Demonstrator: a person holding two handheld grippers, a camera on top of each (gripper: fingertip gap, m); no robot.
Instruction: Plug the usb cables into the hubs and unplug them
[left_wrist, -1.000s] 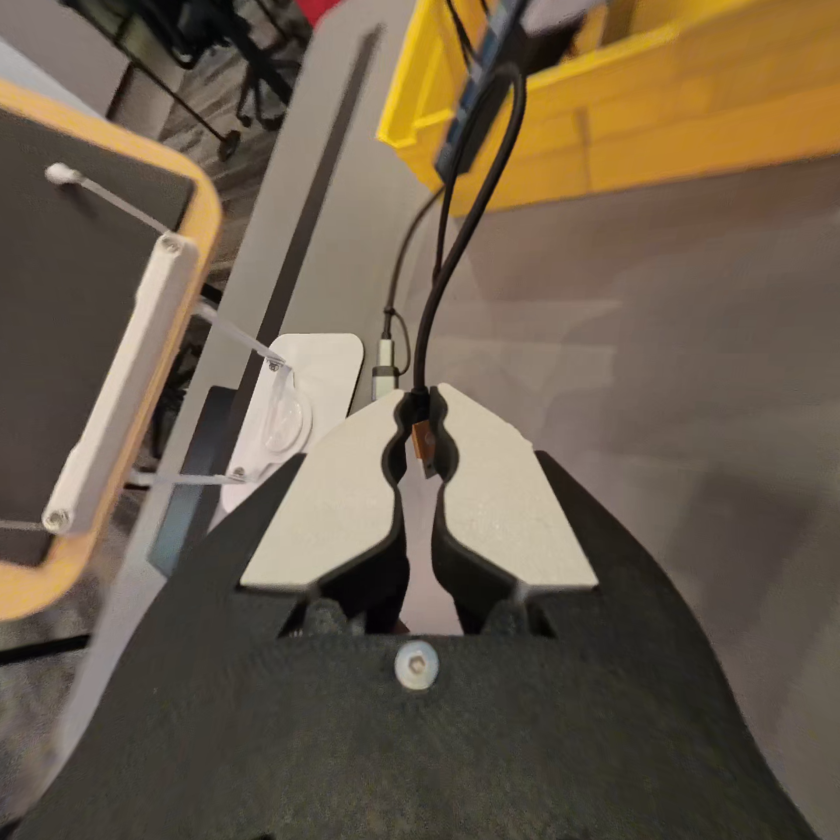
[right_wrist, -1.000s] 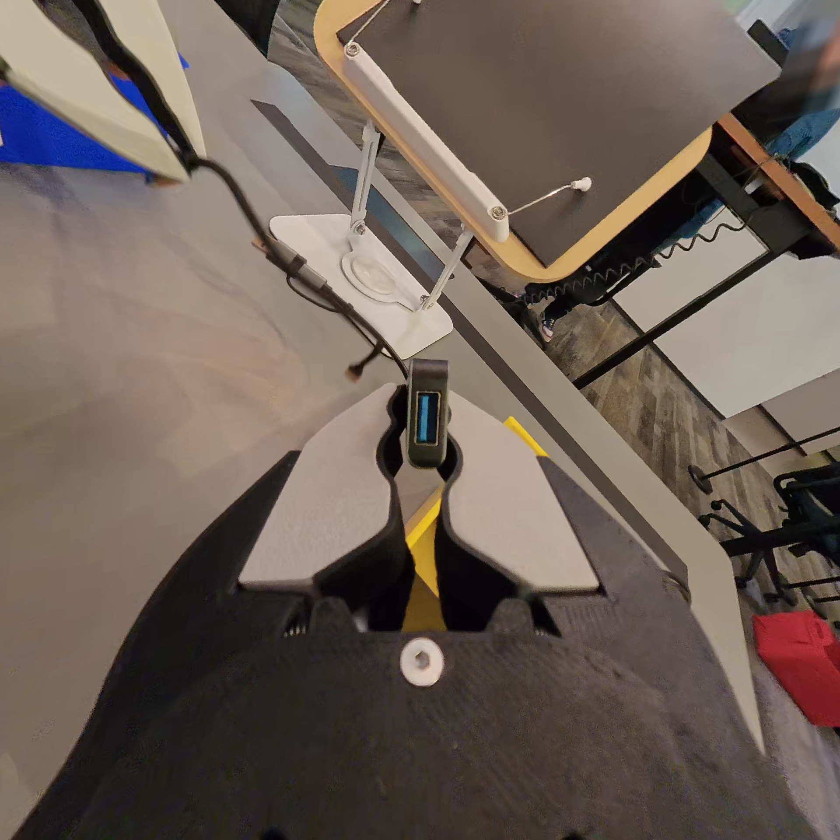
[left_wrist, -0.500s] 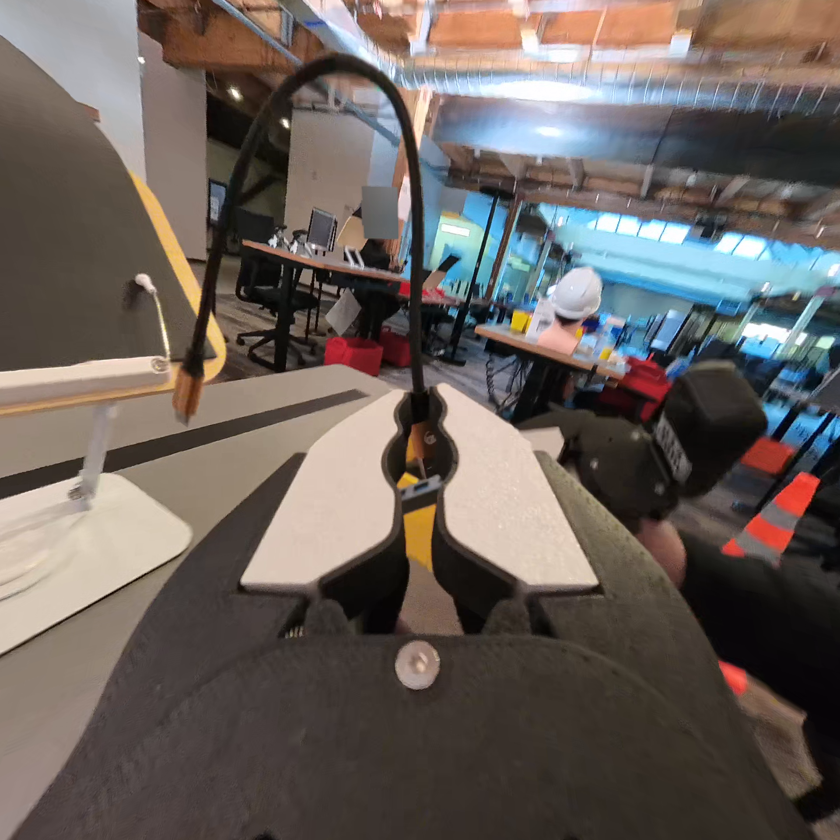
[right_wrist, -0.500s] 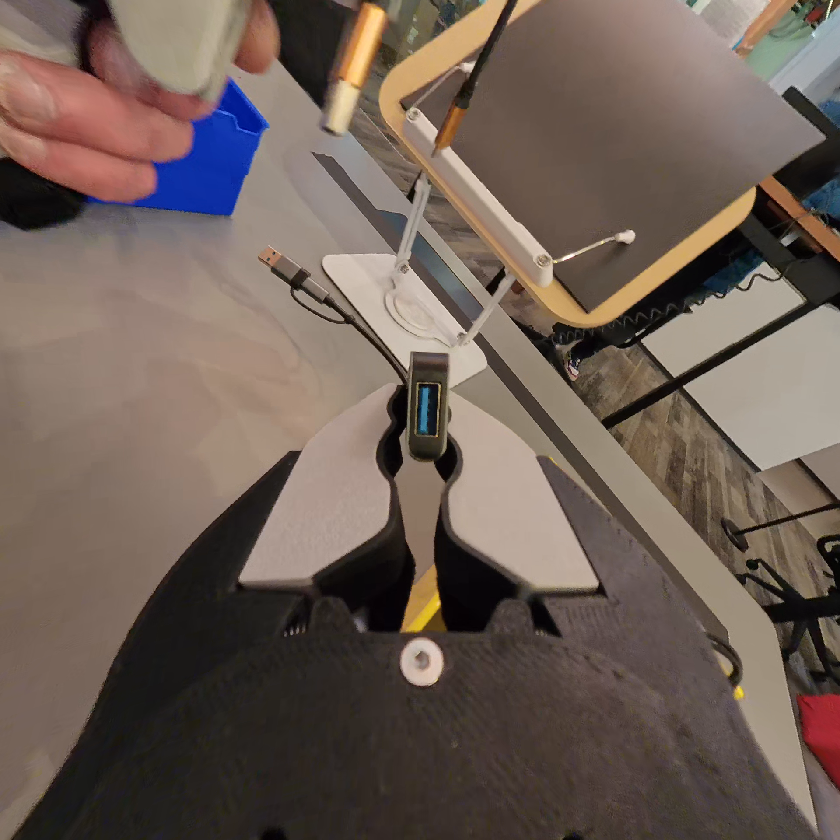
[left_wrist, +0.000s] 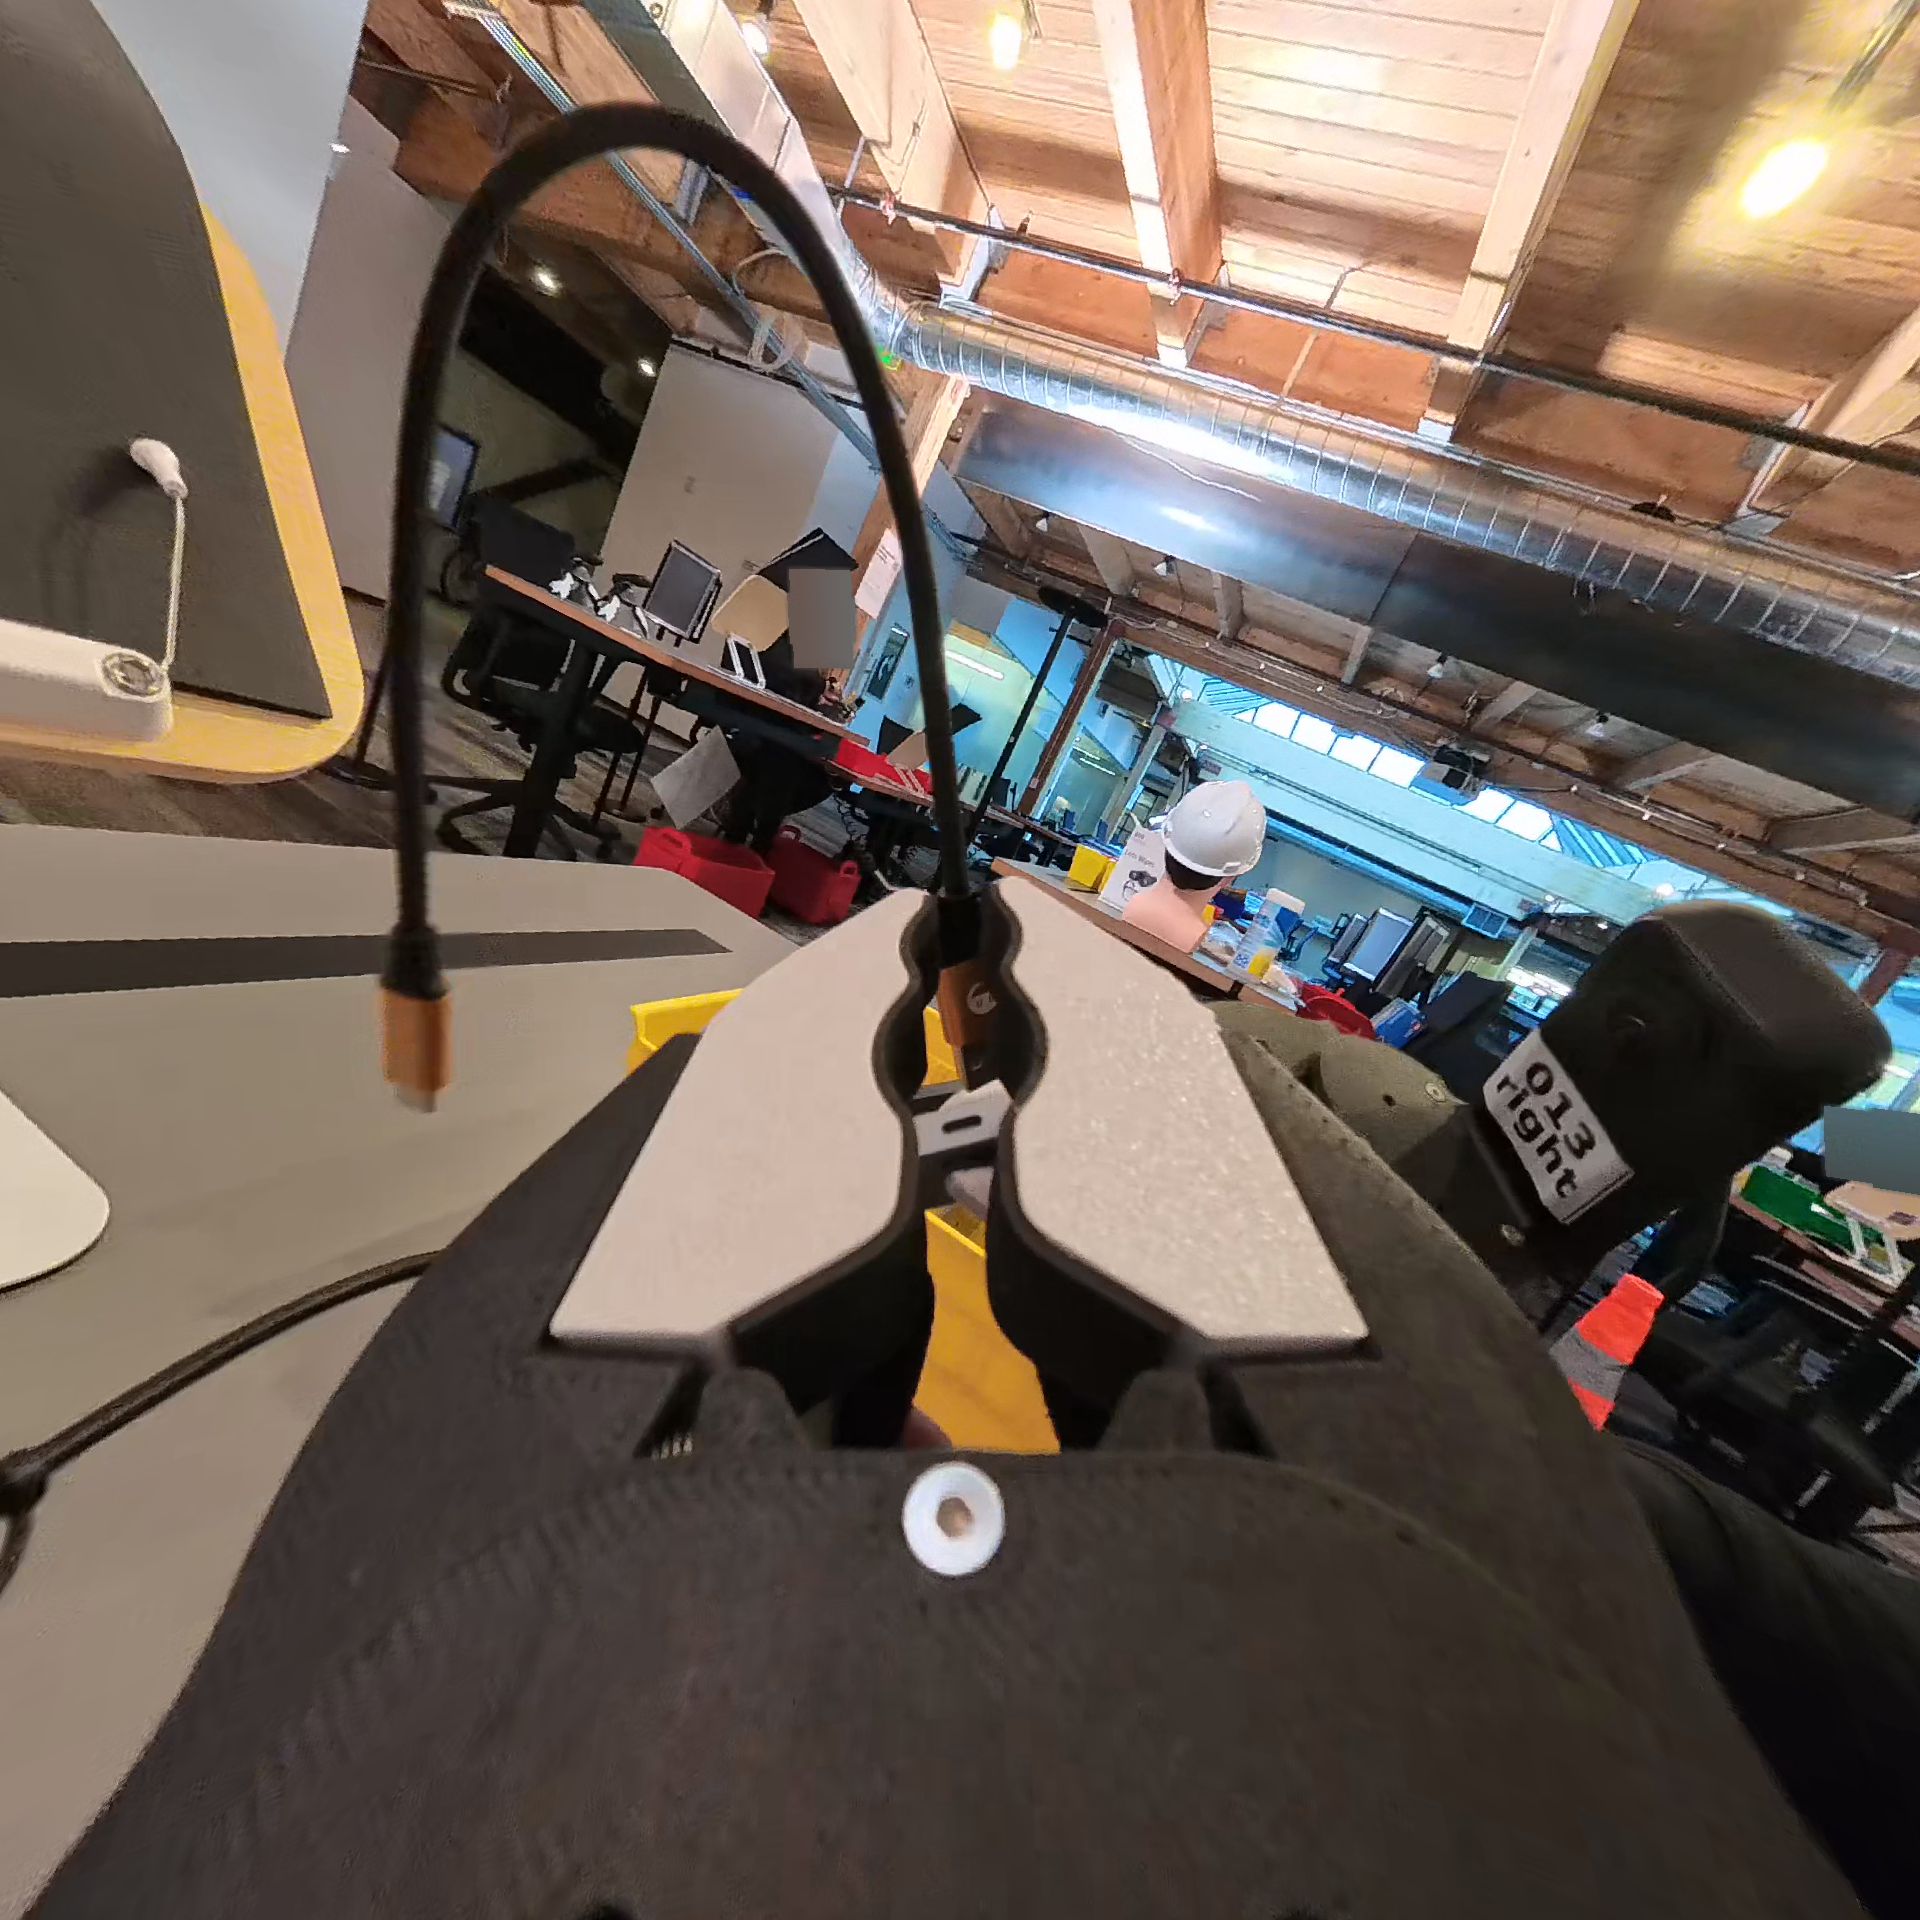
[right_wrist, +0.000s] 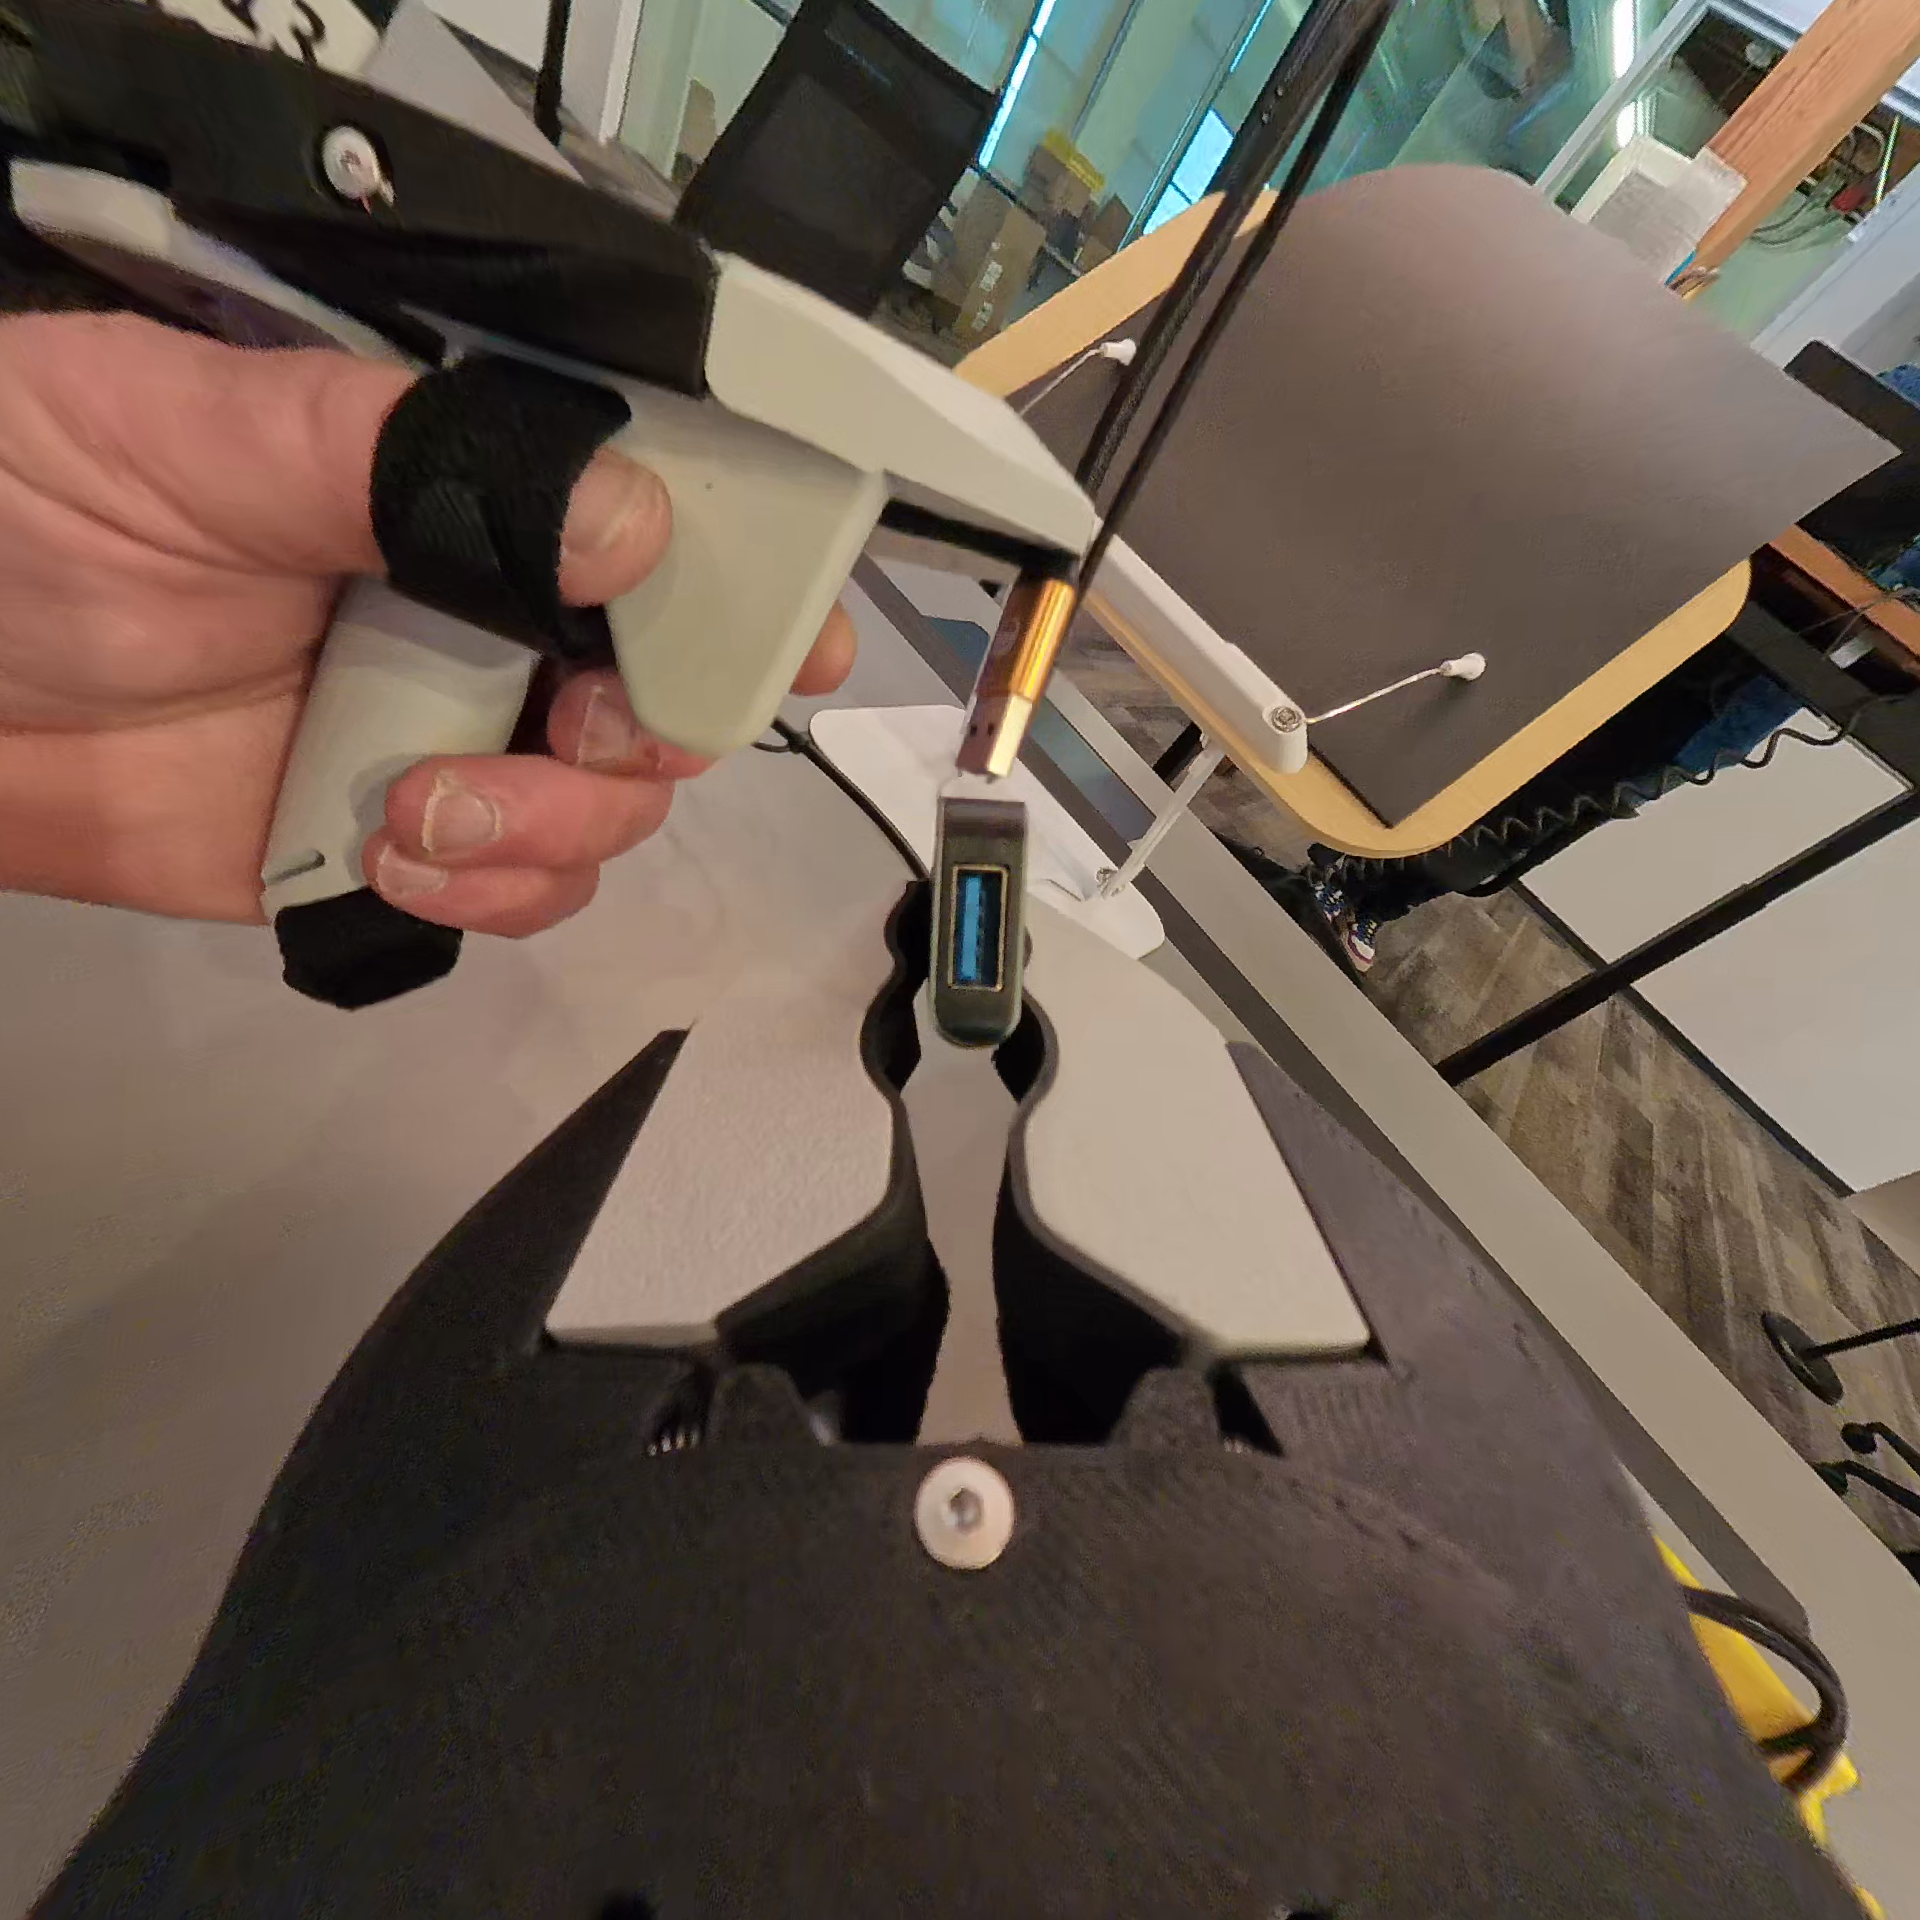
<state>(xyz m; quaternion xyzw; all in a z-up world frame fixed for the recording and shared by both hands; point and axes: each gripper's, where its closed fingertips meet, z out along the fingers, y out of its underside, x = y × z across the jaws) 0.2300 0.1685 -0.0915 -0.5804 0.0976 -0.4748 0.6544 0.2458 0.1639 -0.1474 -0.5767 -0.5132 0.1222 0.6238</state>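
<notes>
My left gripper (left_wrist: 958, 925) is shut on the copper-coloured plug (left_wrist: 964, 1013) of a short black USB cable (left_wrist: 644, 135). The cable arches up and left, and its other copper plug (left_wrist: 416, 1044) hangs free. My right gripper (right_wrist: 971, 966) is shut on a dark hub (right_wrist: 977, 831) with a blue port facing the camera. In the right wrist view a hand holds the left gripper (right_wrist: 1060, 545) at upper left. The plug (right_wrist: 1013, 665) points down, and its metal tip is just above the hub's top end, apart from it.
A grey table (right_wrist: 208, 1143) lies below. A black board with a wooden rim (right_wrist: 1455, 468) sits on a white stand (right_wrist: 1122, 920) at the table's far side. A yellow bin (left_wrist: 675, 1023) is behind my left gripper. Another black cable (left_wrist: 208, 1351) lies on the table. About 6 centimetres separates my left fingertips from my right.
My left gripper has lifted off the table and tilted up with the cable. It has come close to my right gripper, and the plug now hovers just above the held hub.
</notes>
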